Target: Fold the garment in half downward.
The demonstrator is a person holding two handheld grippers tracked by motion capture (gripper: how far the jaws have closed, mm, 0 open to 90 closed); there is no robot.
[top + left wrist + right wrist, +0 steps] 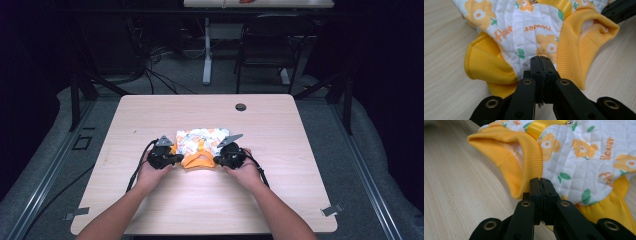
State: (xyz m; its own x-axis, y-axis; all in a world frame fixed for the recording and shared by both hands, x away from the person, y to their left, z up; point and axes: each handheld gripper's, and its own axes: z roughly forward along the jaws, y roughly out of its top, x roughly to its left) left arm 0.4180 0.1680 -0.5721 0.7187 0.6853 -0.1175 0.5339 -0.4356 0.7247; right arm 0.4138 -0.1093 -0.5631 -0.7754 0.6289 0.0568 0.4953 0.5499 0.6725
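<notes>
A small quilted garment (199, 146) lay flat on the table, a little toward six o'clock from the middle. It was white with orange flowers, green leaves and the orange word "flower" printed on it. A yellow ribbed collar (198, 161) sat at its six o'clock end, puffed open like a little ring. Yellow cuffs (489, 67) stuck out at the sides. A shiny yellow strap (539, 125) ran across the quilted part. The cloth looked soft and a bit bunched up.

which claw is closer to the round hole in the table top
Right. The right claw sits at the garment's right edge, below and slightly left of the hole. The left claw is at the garment's left edge, farther across the table from it.
</notes>
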